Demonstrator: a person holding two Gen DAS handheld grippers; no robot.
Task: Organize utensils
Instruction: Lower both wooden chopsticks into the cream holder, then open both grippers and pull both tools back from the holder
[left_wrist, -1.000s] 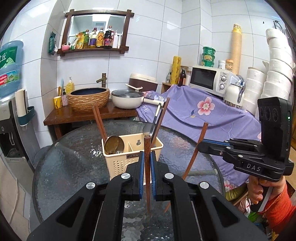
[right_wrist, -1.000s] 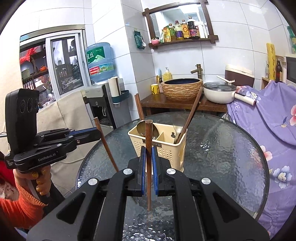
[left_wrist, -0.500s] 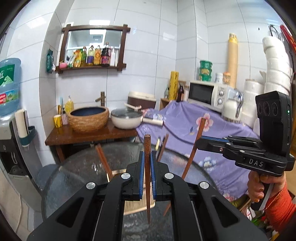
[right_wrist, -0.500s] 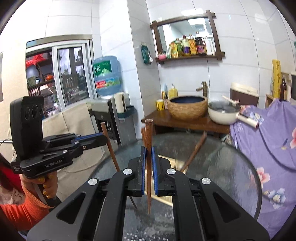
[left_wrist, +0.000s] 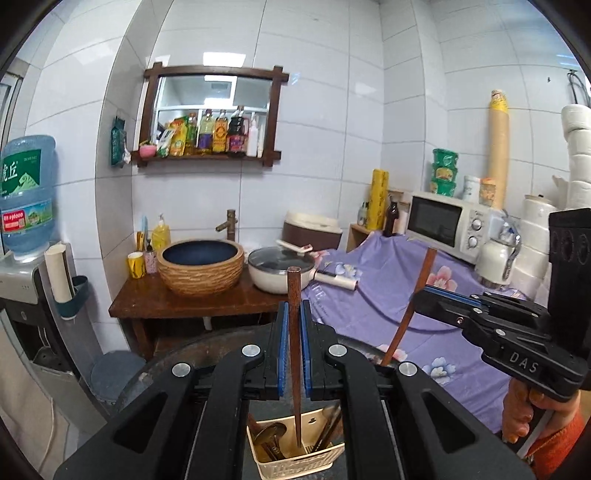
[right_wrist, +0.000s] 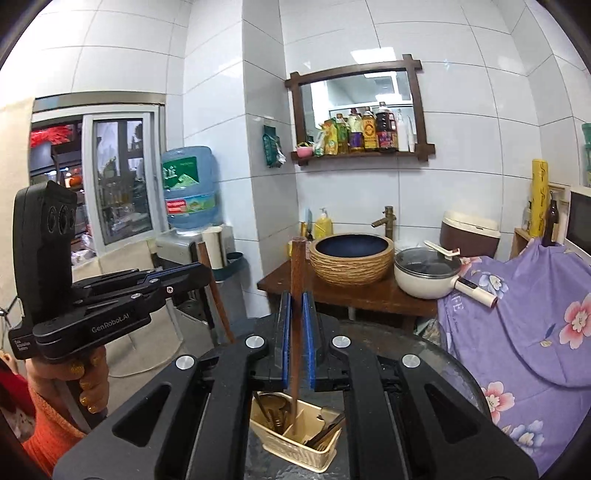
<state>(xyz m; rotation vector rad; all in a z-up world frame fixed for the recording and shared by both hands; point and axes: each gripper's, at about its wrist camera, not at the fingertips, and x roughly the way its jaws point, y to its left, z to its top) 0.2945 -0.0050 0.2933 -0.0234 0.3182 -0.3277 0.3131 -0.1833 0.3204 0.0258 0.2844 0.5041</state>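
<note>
My left gripper (left_wrist: 294, 314) is shut on a brown wooden chopstick (left_wrist: 294, 332), held upright with its lower tip over the cream utensil basket (left_wrist: 295, 465) below. My right gripper (right_wrist: 296, 306) is shut on a second wooden chopstick (right_wrist: 297, 280), its tip down in the same basket (right_wrist: 295, 454). The basket holds a brass ladle (left_wrist: 269, 434) in one compartment and dark utensils (right_wrist: 327, 428) in another. The right gripper also shows in the left wrist view (left_wrist: 421, 295), and the left gripper in the right wrist view (right_wrist: 201, 271).
The basket stands on a round glass table (right_wrist: 443, 365). Behind it a wooden counter (left_wrist: 147, 299) holds a woven basin (left_wrist: 201, 267) and a white pot (left_wrist: 277, 271). A purple floral cloth (right_wrist: 517, 314), a microwave (left_wrist: 443, 225) and a water dispenser (left_wrist: 26, 295) flank the table.
Both grippers have risen and moved over the basket, each still holding its chopstick upright. The basket has slid from mid-view down below the fingers, and the chopstick tips now point into it.
</note>
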